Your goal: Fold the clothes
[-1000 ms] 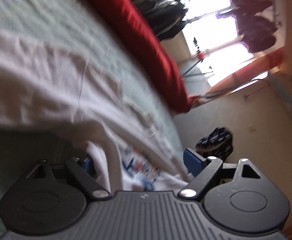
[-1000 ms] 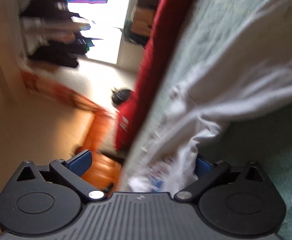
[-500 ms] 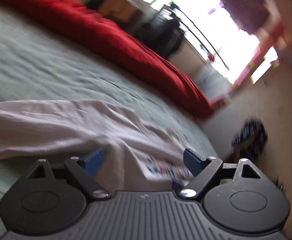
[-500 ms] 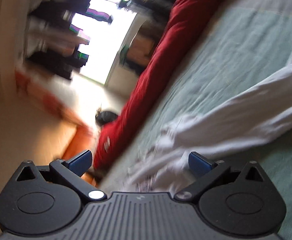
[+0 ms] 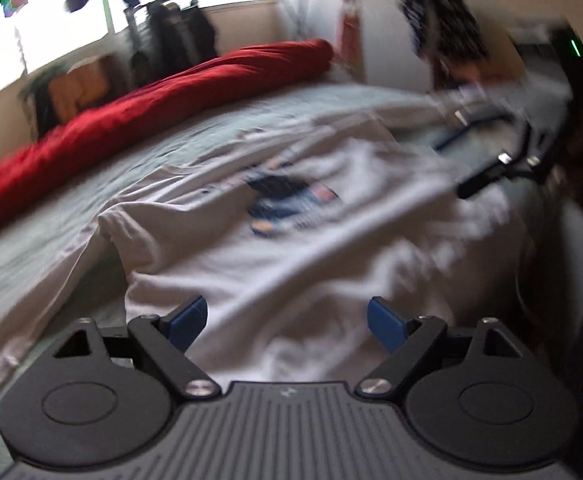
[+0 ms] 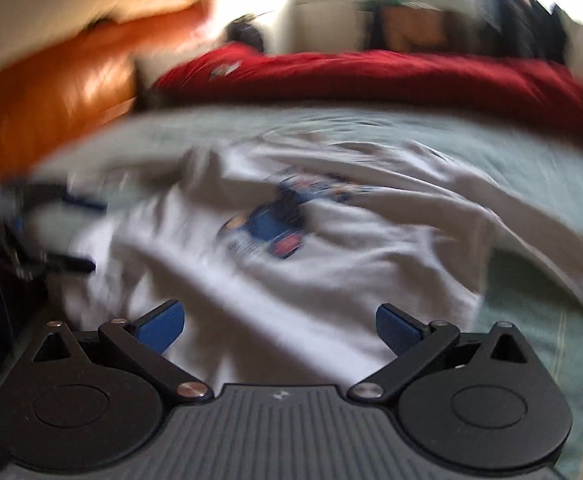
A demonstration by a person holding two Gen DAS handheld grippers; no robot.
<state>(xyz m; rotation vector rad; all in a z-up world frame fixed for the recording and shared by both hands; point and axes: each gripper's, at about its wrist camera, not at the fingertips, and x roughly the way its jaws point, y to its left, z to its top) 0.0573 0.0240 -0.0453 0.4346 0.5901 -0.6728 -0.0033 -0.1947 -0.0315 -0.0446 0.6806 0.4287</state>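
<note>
A white T-shirt (image 5: 291,248) (image 6: 311,288) with a blue print (image 5: 291,204) (image 6: 279,224) lies crumpled, print up, on the pale green bed sheet (image 5: 51,216) (image 6: 491,136). My left gripper (image 5: 287,322) hovers open over the shirt's near edge, with nothing pinched between its blue pads. My right gripper (image 6: 279,326) is also open above the shirt, its pads apart and free of cloth. Each gripper shows blurred in the other's view: the right gripper (image 5: 467,160) on the right, the left gripper (image 6: 77,234) on the left, both over the shirt's side edges.
A rolled red blanket (image 5: 151,100) (image 6: 371,76) lies along the bed's far side. An orange leather sofa (image 6: 51,92) stands beyond the bed's left end. A rack of dark clothes (image 5: 171,36) stands before the bright window. A dark patterned object (image 5: 443,28) is at the right.
Both views have rolled from sideways to level. The grippers have drawn back from the shirt's bunched edges, which lay between their fingers, and now look across the whole shirt.
</note>
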